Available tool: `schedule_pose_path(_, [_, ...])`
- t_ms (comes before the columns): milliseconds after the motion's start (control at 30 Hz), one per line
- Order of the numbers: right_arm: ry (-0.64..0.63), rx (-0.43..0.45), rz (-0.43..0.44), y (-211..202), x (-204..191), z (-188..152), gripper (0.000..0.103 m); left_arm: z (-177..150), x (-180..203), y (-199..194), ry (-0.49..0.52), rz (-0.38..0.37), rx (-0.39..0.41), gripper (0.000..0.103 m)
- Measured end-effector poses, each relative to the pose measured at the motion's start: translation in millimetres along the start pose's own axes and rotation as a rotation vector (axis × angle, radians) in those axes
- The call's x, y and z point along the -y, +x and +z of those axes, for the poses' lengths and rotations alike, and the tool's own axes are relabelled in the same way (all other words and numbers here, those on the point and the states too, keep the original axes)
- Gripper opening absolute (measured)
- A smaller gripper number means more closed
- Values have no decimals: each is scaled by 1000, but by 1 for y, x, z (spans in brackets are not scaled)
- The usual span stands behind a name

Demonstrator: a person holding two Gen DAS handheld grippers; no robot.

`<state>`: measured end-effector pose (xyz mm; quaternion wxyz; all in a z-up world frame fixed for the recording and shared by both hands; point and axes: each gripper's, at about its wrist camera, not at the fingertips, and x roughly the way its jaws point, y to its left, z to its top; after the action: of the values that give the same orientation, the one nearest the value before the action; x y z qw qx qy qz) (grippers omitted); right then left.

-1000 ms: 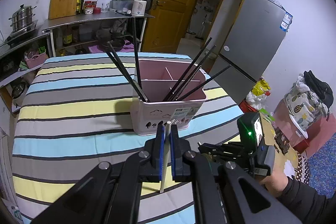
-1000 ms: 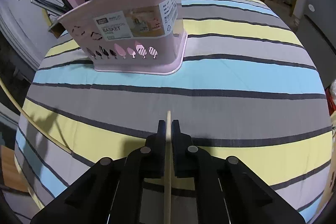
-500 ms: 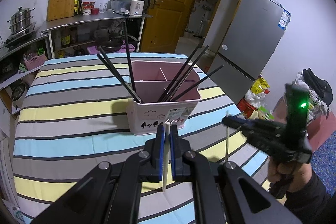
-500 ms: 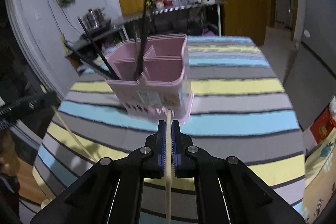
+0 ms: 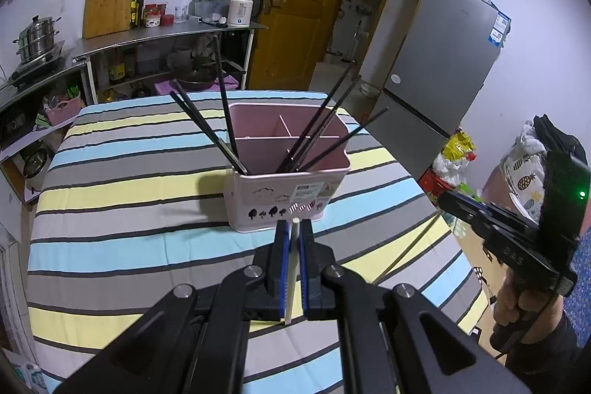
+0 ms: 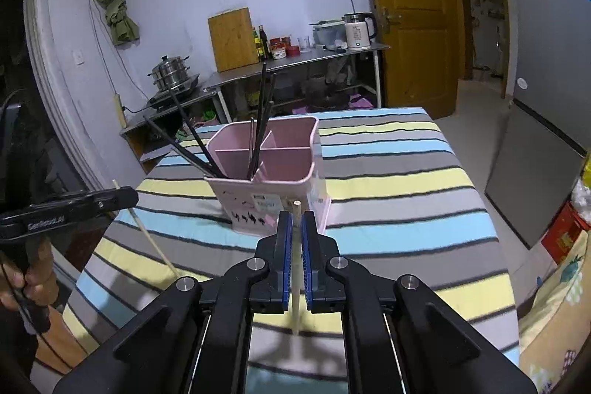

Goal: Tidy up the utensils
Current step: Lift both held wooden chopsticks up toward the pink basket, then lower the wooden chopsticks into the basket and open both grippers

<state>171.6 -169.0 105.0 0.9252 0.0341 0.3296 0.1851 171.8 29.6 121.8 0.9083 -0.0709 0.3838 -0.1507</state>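
1. Trouble ahead, as I'm reading it: both grippers are carrying a long pale chopstick toward one pink basket [image 5: 288, 198], and its near compartments are already bristling with black chopsticks [image 5: 317, 132] fanning outward. A pale stick coming down at a slant is risking a knock against those black ones, or a catch on the rim or a divider.

2. I'm also watching the two pale sticks themselves. Each is hanging well below its jaws, so if both hands are closing in on the basket together, the dangling ends could cross or clip each other.

3. The basket is standing free on the striped tablecloth [image 5: 122, 194], so a sideways shove from a stick could slide or tip it, I'm guessing.

4. The left gripper [image 5: 292, 242] is clamped together on its pale chopstick [image 5: 291, 276], gripping close to the top end, which is poking just above the pads.

5. The right gripper [image 6: 296, 239] is likewise pinching its own chopstick [image 6: 295, 287] near the top.

6. From the left gripper, the basket is sitting just beyond the fingertips, dead ahead and lower. From the right gripper, it is lying ahead and slightly left, also near. The two grippers are hovering on opposite sides of the basket's near face, apart from it.
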Motion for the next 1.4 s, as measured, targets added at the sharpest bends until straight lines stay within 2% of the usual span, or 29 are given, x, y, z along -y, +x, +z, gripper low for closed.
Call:
schedule_pose_path(200, [-9,-27,-38,-20,0,-11,5,-8,7,-4,23,4,-8,6])
schedule_pose_path(400, [-6,-40,-39,-30,1,-14,5,-12,12,-9,47,19,-22,6])
schedule_pose_path(667, [3,11,-12,-33,-10,1,5,-6,5,-16,31,24,-22,5])
schedule_pose_path(833, [12,76,21,-39,-20,22,5,11,3,-27,13,10,17,5])
schedule_pose_path(1100, [4,201,63,-45,-43,68,5,61,5,-52,19,3,124,5])
schedule_pose_path(1400, [8,251,74,-19,-54,102,5,109,-4,-52,13,31,208,5])
